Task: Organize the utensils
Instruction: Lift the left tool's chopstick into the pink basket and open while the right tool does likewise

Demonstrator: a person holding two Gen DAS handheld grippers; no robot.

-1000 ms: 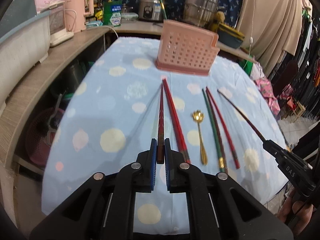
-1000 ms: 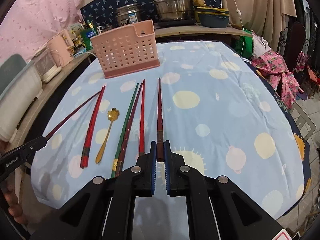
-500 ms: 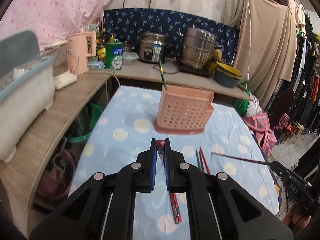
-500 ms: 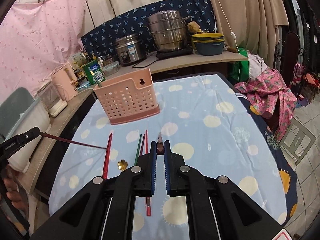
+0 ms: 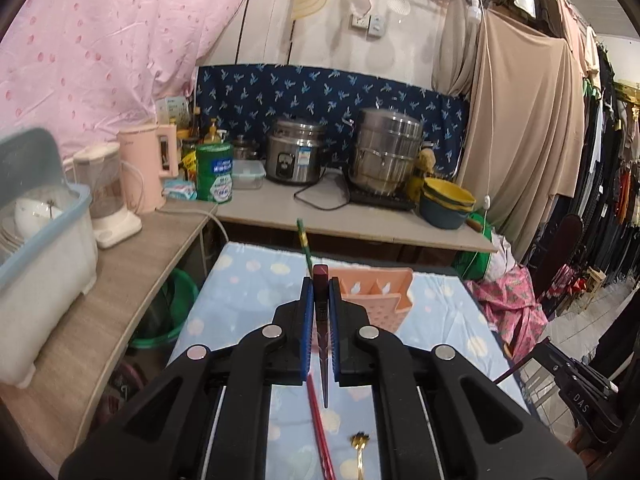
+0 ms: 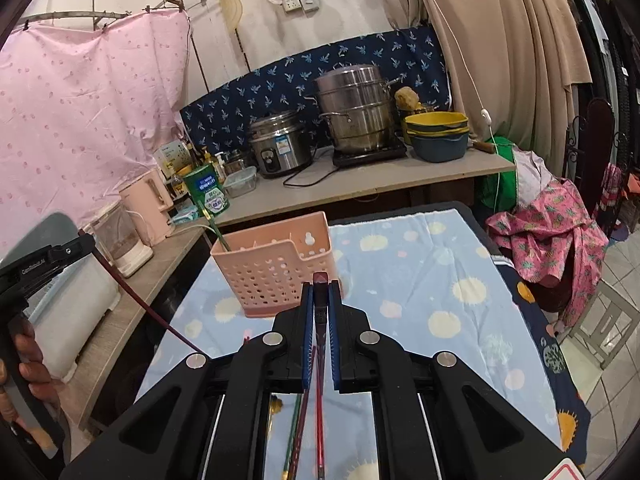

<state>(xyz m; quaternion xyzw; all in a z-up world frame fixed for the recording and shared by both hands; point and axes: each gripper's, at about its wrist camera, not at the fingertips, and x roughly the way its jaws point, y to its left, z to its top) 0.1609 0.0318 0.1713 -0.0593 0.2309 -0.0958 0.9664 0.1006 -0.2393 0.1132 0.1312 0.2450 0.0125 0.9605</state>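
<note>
Bench point(image 6: 420, 240), covered in a pale blue spotted cloth: its right edge ran down the right of the right-wrist frame, with tiled floor beyond; its far edge met a wooden counter point(image 6: 360, 184) across mid-frame. Open cloth lay to the right of the pink perforated utensil basket point(image 6: 276, 268), which stood upright at frame centre, near the bench's far left corner. In the left-wrist view the basket point(image 5: 380, 292) sat just past the gripper tips, partly hidden by them.

Left gripper point(image 5: 321, 292): closed narrowly on a dark red chopstick point(image 5: 321, 276). Its blunt end stood above the jaws; its long axis ran back down the frame, tapering to a point at lower centre.

Right gripper point(image 6: 321, 292): likewise clamped on a dark red chopstick point(image 6: 321, 280), blunt end uppermost and just before the basket's front wall, shaft running down between the jaws towards the bottom edge.

Green chopstick point(image 5: 304, 244): stood tilted in the basket's left end, tip leaning to upper left.

On the cloth, largely masked by the gripper bodies: a red chopstick point(image 5: 320, 436) and a gold spoon point(image 5: 359, 446), cut off at the bottom of the left-wrist frame. More sticks showed under the right gripper; their number could not be made out.
</note>
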